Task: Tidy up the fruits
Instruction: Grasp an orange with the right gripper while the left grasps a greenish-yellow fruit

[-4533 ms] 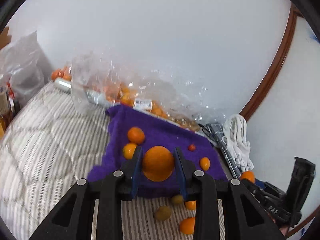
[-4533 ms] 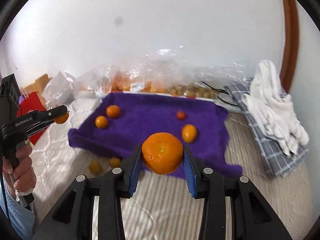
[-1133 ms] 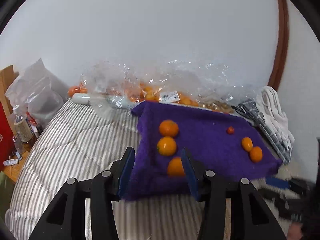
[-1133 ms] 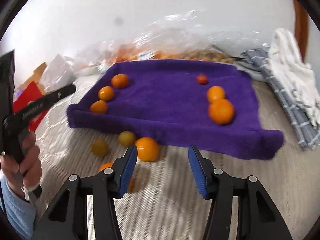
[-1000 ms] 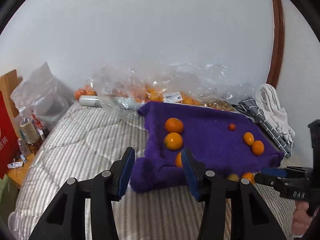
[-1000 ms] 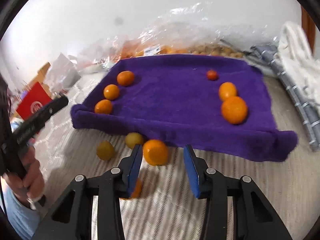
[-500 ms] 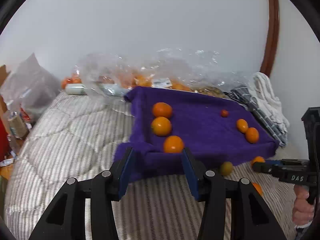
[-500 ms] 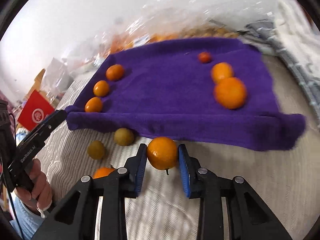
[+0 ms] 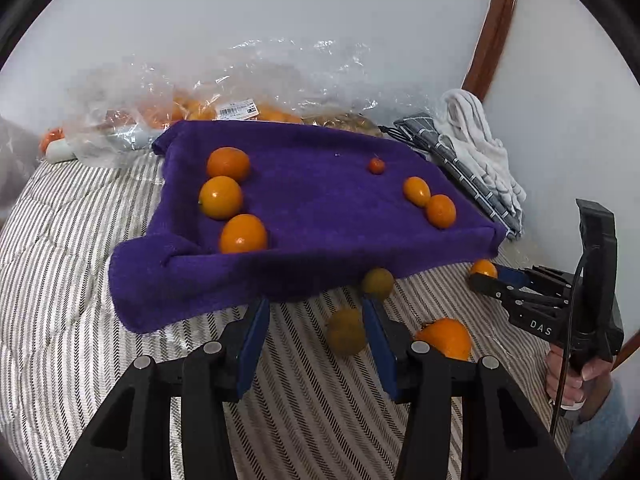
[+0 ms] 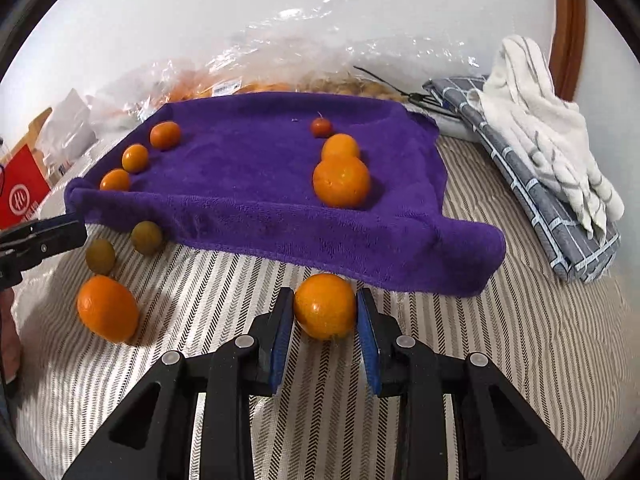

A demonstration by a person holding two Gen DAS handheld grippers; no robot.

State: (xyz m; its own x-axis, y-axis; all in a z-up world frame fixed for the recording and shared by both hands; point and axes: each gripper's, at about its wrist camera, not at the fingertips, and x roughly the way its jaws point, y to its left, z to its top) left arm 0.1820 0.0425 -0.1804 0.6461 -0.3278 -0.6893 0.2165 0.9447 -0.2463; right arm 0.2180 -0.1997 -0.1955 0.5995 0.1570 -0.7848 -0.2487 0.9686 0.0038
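A purple towel lies on the striped bed and also shows in the right wrist view. Three oranges line its left edge; two oranges and a small red fruit lie at its right. My right gripper is shut on an orange at the towel's front edge. My left gripper is open and empty, with an olive-green fruit just inside its right finger. Another green fruit and an orange lie on the bed.
A clear plastic bag of oranges lies behind the towel against the wall. A folded grey checked cloth with a white towel lies at the right. A red box stands at the far left.
Both grippers let go of their oranges onto the towel. The right gripper then dropped to the bed and closed on a loose orange. The left gripper moved down toward the green fruits.
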